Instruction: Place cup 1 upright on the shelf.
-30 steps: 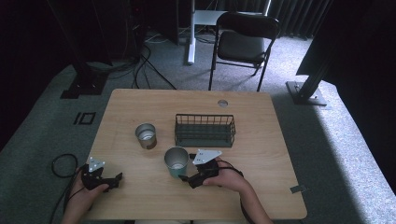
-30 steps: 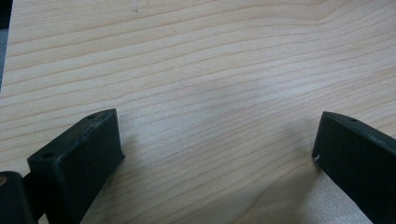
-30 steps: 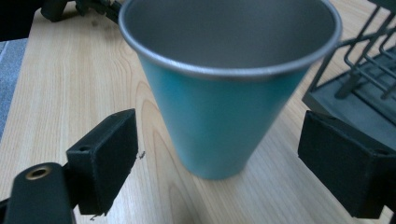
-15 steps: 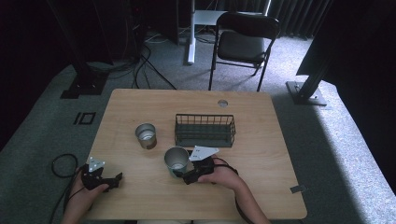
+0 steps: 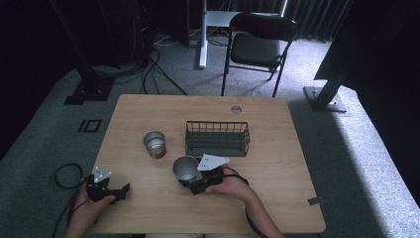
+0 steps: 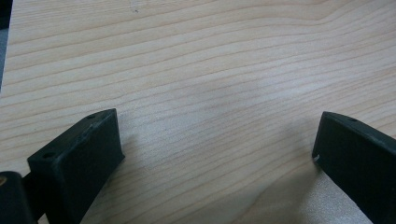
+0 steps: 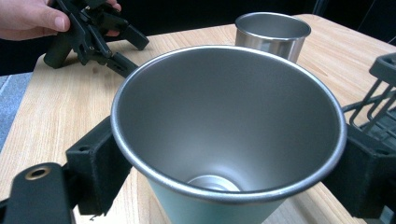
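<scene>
Your right claw clamps the near steel cup just below its rim, so a hasty lift could tip it, while your left claw rests open on the bench.

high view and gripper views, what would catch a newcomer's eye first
The metal cup near the table's front edge stands out, set between the jaws of the right gripper. Behind it sit a second metal cup and a dark wire basket. The left gripper rests open at the front left.
</scene>
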A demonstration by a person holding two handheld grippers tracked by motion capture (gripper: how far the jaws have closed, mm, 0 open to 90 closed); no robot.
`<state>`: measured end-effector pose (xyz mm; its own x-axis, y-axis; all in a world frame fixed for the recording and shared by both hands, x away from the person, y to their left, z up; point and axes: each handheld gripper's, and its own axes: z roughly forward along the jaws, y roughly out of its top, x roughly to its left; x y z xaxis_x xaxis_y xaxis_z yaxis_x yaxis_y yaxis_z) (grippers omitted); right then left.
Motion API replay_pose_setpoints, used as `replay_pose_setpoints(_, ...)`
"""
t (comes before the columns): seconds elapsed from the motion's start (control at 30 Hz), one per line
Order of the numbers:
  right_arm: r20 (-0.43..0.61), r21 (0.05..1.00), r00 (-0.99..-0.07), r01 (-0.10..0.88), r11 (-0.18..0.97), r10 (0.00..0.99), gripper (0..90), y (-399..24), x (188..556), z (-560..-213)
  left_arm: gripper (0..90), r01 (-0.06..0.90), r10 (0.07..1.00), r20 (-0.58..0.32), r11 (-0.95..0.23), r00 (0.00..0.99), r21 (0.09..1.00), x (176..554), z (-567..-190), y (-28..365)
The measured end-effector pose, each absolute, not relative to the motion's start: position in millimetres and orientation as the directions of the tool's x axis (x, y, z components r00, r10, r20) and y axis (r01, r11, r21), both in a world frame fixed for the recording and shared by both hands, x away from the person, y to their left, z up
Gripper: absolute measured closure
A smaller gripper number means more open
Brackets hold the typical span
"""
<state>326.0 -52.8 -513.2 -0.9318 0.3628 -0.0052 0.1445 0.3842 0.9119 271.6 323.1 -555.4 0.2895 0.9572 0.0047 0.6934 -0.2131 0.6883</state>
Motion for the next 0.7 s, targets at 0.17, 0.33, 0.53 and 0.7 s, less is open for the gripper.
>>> replay_pose_setpoints(0.17,-0.005,0.915,-0.933,0.141,0.378,0.361,11.8,-49,324,-514,2.0,0.693,0.957,0.005,-0.213,0.29,0.688,272,-555,323)
replay_pose_setpoints(0.33,-0.024,0.918,-0.938,0.117,0.379,0.347,12.4,-43,322,-514,2.0,0.693,0.957,0.005,-0.213,0.289,0.688,272,-555,323)
replay_pose_setpoints(0.53,-0.041,0.92,-0.937,0.1,0.379,0.347,13.0,-36,319,-512,2.0,0.693,0.957,0.005,-0.214,0.29,0.688,272,-555,323)
replay_pose_setpoints(0.7,-0.008,0.931,-0.936,0.121,0.343,0.351,13.1,-38,321,-505,2.0,0.693,0.957,0.005,-0.213,0.29,0.688,272,-555,323)
